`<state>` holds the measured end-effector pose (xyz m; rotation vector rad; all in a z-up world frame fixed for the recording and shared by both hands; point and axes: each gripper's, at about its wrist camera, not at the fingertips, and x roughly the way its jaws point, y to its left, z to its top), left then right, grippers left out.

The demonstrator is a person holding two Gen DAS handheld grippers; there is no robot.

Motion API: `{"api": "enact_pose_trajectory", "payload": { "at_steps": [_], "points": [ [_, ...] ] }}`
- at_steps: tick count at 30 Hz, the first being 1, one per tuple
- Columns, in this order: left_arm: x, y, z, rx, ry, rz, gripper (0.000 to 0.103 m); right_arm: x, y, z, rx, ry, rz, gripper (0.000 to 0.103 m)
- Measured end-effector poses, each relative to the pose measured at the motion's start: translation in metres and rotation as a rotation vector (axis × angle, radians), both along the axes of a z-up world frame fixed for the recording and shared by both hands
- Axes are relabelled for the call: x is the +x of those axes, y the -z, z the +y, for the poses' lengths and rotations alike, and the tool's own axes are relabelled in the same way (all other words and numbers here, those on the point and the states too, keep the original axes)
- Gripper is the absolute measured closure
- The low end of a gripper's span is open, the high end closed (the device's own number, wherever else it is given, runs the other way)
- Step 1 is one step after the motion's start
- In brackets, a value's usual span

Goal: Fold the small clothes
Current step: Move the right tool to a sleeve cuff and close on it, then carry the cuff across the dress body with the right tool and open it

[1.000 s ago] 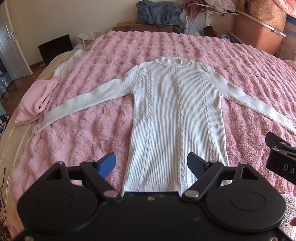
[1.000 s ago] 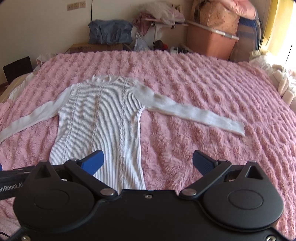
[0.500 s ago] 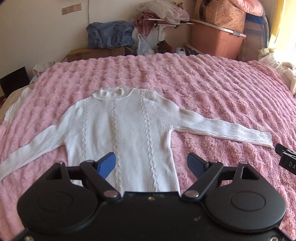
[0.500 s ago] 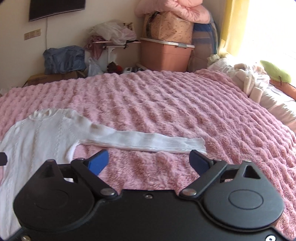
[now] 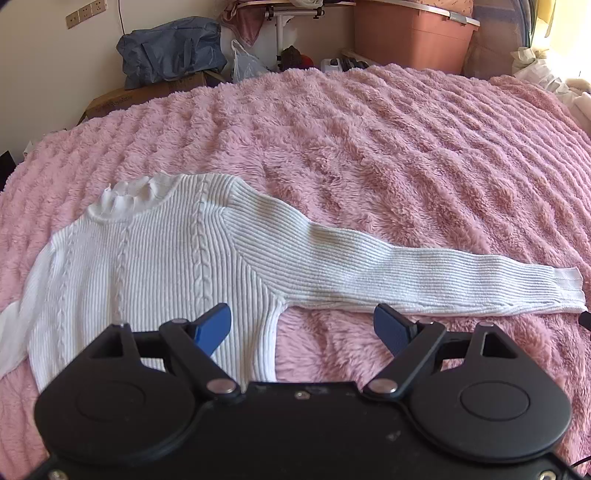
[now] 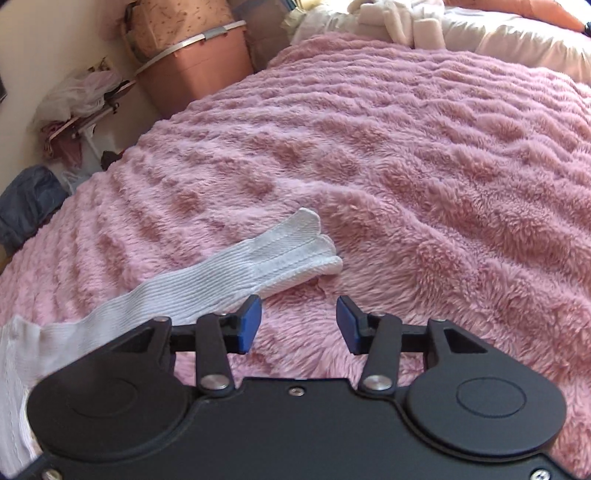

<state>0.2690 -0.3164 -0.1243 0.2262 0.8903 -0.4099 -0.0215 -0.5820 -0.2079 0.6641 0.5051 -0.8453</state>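
A white ribbed cable-knit sweater point(image 5: 159, 266) lies flat, front up, on a fluffy pink blanket point(image 5: 388, 147). Its right sleeve point(image 5: 388, 273) stretches out to the right, ending in a cuff point(image 5: 565, 288). My left gripper point(image 5: 303, 326) is open and empty, low over the armpit where the sleeve joins the body. My right gripper point(image 6: 299, 326) is open and empty, jaws partly closed in, just short of the sleeve cuff point(image 6: 295, 247), which lies slightly left of its gap. The sweater's hem and left sleeve are out of view.
Beyond the bed's far edge stand a pink storage bin point(image 5: 413, 35), a blue bag point(image 5: 170, 51) on a cardboard box, and a plastic bag point(image 5: 245, 64). White pillows and bedding point(image 6: 424, 26) lie at the bed's right end.
Both grippers moved right and closer to the bed. The left went from the hem to the right armpit. The right swung to the sleeve cuff and its jaws narrowed.
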Motion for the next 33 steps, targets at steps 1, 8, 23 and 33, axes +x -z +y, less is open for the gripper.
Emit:
{"api": "enact_pose_trajectory", "payload": {
  "at_steps": [1, 8, 23, 33],
  "points": [
    [0.005, 0.004, -0.005, 0.000, -0.002, 0.002, 0.014, 0.002, 0.004, -0.008, 0.025, 0.014, -0.009, 0.056],
    [0.037, 0.033, -0.033, 0.004, -0.012, 0.020, 0.014, 0.015, 0.024, -0.034, 0.114, 0.035, -0.073, 0.056],
    [0.062, 0.078, -0.037, 0.020, -0.021, 0.116, 0.014, 0.026, 0.011, -0.042, 0.105, 0.038, -0.202, 0.094],
    [0.063, 0.076, -0.027, -0.029, -0.015, 0.146, 0.014, 0.048, -0.031, -0.022, 0.073, -0.046, -0.309, 0.095]
  ]
}}
